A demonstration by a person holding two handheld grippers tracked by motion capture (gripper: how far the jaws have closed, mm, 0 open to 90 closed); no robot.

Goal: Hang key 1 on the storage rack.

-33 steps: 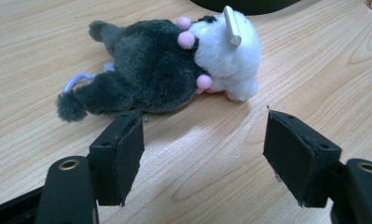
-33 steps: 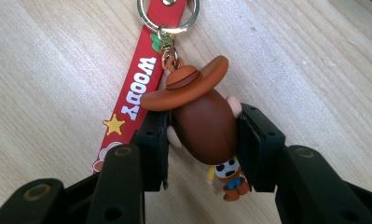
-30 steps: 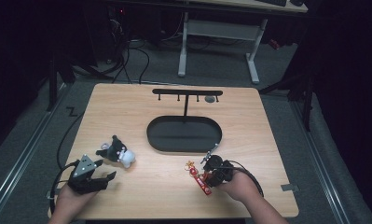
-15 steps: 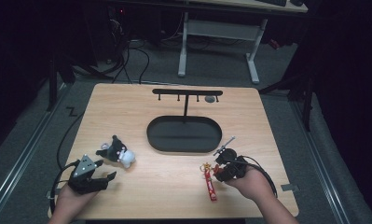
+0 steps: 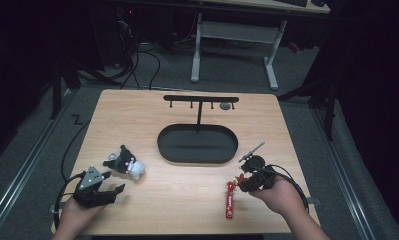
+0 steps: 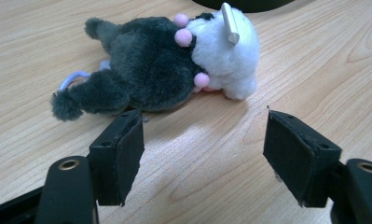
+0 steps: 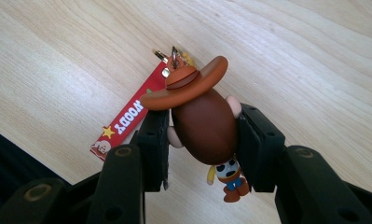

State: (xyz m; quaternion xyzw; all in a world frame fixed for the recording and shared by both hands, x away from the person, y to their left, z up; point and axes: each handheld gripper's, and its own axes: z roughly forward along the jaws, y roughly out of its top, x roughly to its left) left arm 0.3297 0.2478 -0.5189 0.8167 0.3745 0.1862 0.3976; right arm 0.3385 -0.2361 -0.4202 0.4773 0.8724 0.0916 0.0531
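Observation:
My right gripper is shut on the brown head of a cowboy keychain figure with an orange-brown hat. Its red "WOODY" strap trails from the ring at the hat. In the high view this gripper is above the table's front right, and the red strap points toward the front edge. My left gripper stands open on the table with nothing between its pads. A dark grey and white plush toy lies on its side just beyond the gripper. In the high view, the left gripper is front left and the plush sits next to it.
A black oval tray lies at the table's middle. A black stand with a hook bar rises from its far side, and a small grey item hangs from that bar. Table edges lie close to both hands at the front.
My right gripper has risen and moved right with the keychain figure in its jaws, dragging the red strap along. The left gripper and the plush have stayed put.

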